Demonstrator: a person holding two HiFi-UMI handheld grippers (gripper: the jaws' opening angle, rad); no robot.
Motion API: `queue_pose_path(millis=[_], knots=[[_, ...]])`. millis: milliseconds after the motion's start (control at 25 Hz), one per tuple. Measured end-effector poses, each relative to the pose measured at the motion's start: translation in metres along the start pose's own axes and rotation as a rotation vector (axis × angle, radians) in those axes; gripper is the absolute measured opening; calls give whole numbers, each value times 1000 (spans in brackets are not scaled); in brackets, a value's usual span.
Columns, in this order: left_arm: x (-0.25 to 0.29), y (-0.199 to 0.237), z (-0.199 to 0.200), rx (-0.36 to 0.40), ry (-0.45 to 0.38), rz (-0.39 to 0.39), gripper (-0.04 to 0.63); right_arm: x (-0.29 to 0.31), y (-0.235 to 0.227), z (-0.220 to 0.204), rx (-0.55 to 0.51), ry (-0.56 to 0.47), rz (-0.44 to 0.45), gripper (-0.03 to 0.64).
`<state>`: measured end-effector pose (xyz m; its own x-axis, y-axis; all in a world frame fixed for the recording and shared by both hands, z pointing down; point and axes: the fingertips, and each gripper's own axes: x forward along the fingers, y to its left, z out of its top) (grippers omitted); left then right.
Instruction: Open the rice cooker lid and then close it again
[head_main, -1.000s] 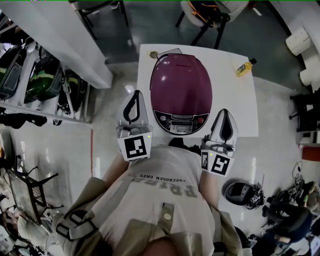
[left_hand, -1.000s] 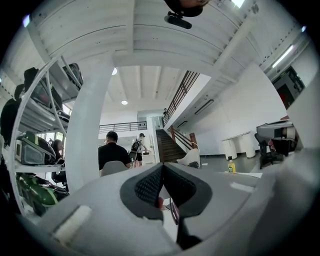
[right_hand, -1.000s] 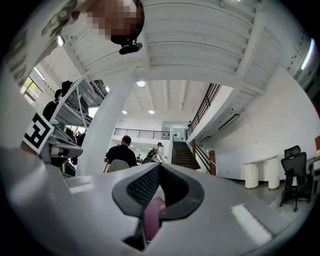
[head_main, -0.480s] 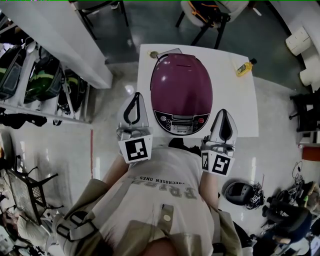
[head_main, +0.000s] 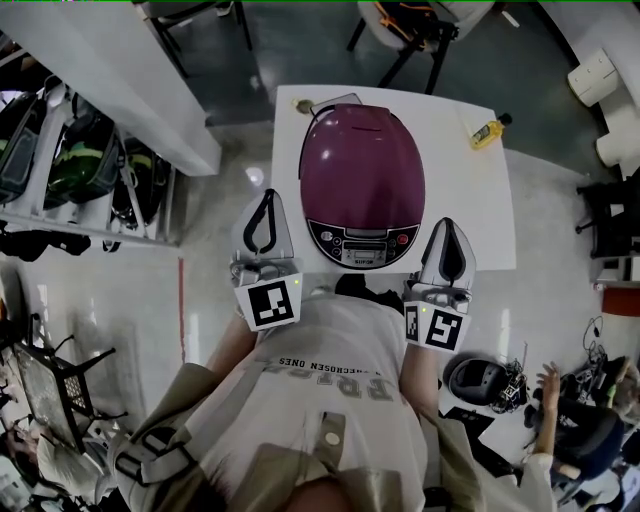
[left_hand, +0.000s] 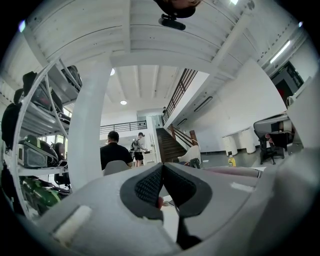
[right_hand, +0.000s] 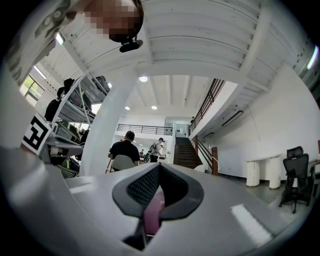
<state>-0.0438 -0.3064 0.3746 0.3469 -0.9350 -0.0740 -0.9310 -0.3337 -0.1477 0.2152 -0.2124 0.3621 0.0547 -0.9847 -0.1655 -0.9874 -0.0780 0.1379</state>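
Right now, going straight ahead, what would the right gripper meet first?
Probably nothing near: the right gripper points past the right side of the rice cooker, over the table. Depth is uncertain.

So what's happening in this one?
A person stands at a white table with a two-jaw gripper in each hand. The left gripper and right gripper are held either side of the front of the purple rice cooker, neither touching it, jaws together and empty. The cooker's lid is down.

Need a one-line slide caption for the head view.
Closed purple rice cooker on a white table; left gripper and right gripper, both shut and empty, held at either side of its front.
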Motion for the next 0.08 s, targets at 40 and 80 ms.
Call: queue_pose_path(millis=[40,80], knots=[[0,1,-1,0,1,1,9,1,1,0,-2,0,2,-2],[0,2,-2,0,2,3,9,1,1,0,-4,0,5,-2]])
